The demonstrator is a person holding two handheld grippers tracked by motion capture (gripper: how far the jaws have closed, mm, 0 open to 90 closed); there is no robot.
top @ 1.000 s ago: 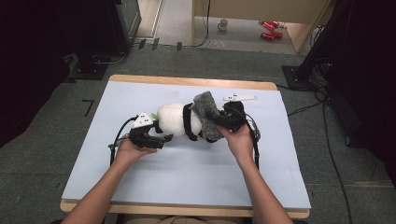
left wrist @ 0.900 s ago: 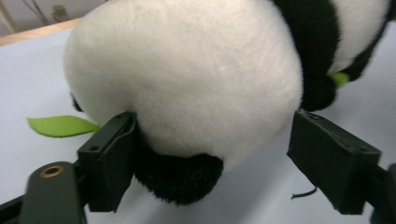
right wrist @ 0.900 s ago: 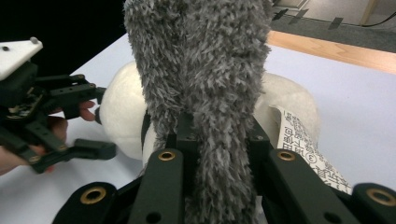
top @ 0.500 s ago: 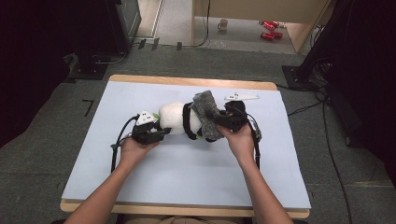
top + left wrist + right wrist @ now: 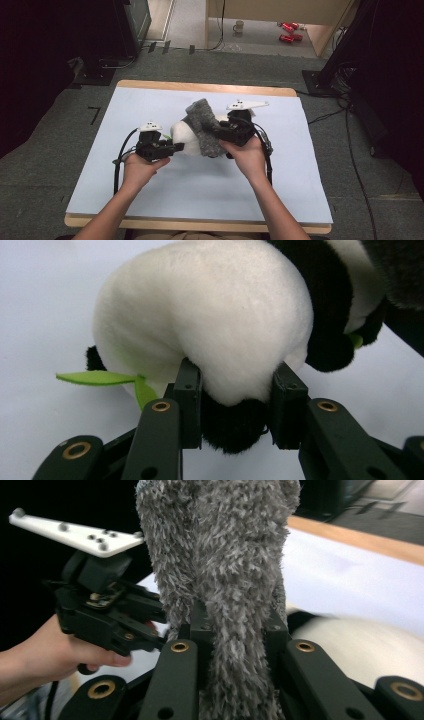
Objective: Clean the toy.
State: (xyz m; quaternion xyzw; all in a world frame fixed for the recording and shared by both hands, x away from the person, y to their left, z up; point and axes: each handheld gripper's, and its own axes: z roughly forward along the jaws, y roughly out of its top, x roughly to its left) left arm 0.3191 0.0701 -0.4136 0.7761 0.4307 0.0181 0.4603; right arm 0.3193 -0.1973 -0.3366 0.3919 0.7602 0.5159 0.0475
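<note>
- I hold one set of tongs in each hand over the pale blue mat (image 5: 150, 210) on the table.
- My toy panda (image 5: 184, 137) is near the middle of the mat, between my two hands.
- My left tongs (image 5: 172, 148) are at the panda's left side.
- Their jaws have just been closing, and the panda's soft body is between them.
- In the left gripper view, the two black jaws press into the white fur of the panda (image 5: 210, 325) from both sides, so my left tongs (image 5: 235, 402) are clamped on the panda.
- A black furry bit of the panda bulges out low between those jaws.
- A thin green leaf (image 5: 95, 377) sticks out from the panda, just left of the left jaw.
- My right tongs (image 5: 220, 134) are at the panda's right side.
- They are clamped on a fuzzy grey sock (image 5: 204, 127) that lies over the panda's right end.
- In the right gripper view, the grey sock (image 5: 220, 565) stands up tall between the jaws of my right tongs (image 5: 235, 630), squeezed thin where they pinch it.
- The panda's white fur (image 5: 350, 642) shows low and to the right of the sock there, a bit blurry, so I think the sock touches it but I am not sure.
- My left hand (image 5: 45, 655) with its tongs shows to the left of the sock.
</note>
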